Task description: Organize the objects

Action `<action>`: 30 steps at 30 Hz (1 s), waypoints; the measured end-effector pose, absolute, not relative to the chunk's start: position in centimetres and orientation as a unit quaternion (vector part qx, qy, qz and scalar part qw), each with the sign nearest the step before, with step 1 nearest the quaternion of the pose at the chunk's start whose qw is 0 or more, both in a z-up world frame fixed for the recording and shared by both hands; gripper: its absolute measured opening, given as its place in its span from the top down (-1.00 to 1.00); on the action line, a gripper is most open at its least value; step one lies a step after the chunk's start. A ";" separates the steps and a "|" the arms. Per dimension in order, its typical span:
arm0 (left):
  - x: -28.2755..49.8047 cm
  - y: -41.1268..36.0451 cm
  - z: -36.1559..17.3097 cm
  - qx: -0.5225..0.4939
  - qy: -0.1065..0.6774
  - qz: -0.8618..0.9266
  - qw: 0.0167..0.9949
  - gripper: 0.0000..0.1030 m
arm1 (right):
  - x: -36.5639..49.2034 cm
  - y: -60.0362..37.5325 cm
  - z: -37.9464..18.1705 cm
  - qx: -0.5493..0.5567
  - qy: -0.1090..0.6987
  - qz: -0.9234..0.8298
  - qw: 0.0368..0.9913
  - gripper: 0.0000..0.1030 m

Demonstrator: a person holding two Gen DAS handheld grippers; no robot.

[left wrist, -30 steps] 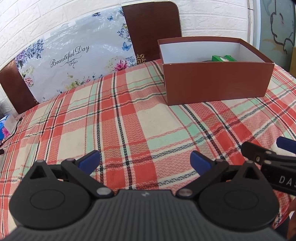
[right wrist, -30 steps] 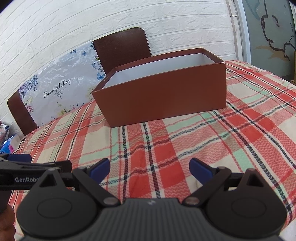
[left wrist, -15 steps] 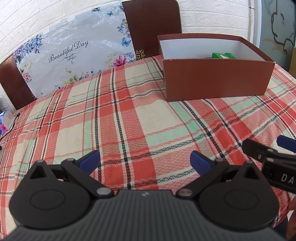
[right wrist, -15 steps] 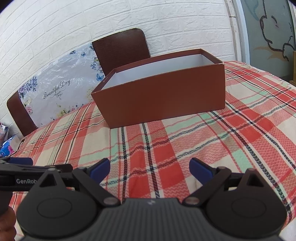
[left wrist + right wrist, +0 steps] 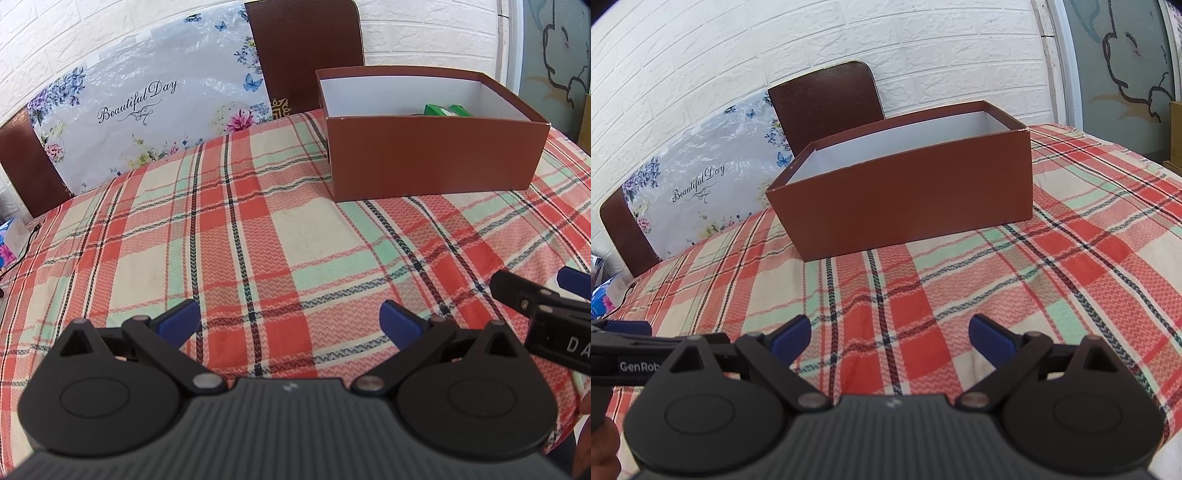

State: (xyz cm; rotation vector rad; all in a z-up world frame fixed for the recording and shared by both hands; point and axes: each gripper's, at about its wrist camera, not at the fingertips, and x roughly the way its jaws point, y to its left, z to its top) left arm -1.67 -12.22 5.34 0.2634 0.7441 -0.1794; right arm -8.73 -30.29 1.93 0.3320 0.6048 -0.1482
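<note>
Both mine spread wide, nothing held: left gripper [image 5: 290,319], right gripper [image 5: 890,334], low over plaid tablecloth [image 5: 258,236]. Brown box [image 5: 908,199] sits far side of table, lid off, white inside. Green packet [image 5: 447,110] down in box's right end, only top showing. No loose items visible on cloth. Judgement: box is light, stiff cardboard, walls flex if pinched mid-span; grip rim near corner. Packet probably light, glossy, maybe slippery; take across narrow sides.
</note>
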 end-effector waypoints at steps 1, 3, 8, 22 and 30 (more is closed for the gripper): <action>-1.7 -12.2 5.4 0.128 0.362 -0.087 0.919 -1.00 | -8.7 -30.3 1.9 0.162 0.296 -0.073 0.939 -0.86; -1.7 -12.2 5.4 0.128 0.362 -0.087 0.919 -1.00 | -8.7 -30.3 1.9 0.162 0.295 -0.073 0.939 -0.86; -1.7 -12.2 5.4 0.128 0.362 -0.087 0.919 -1.00 | -8.8 -30.3 1.9 0.161 0.294 -0.074 0.939 -0.86; -1.8 -12.3 5.4 0.129 0.361 -0.087 0.919 -1.00 | -9.0 -30.4 1.9 0.163 0.293 -0.076 0.939 -0.86; -1.7 -12.3 5.4 0.129 0.364 -0.088 0.918 -1.00 | -9.0 -30.3 1.8 0.163 0.296 -0.075 0.938 -0.86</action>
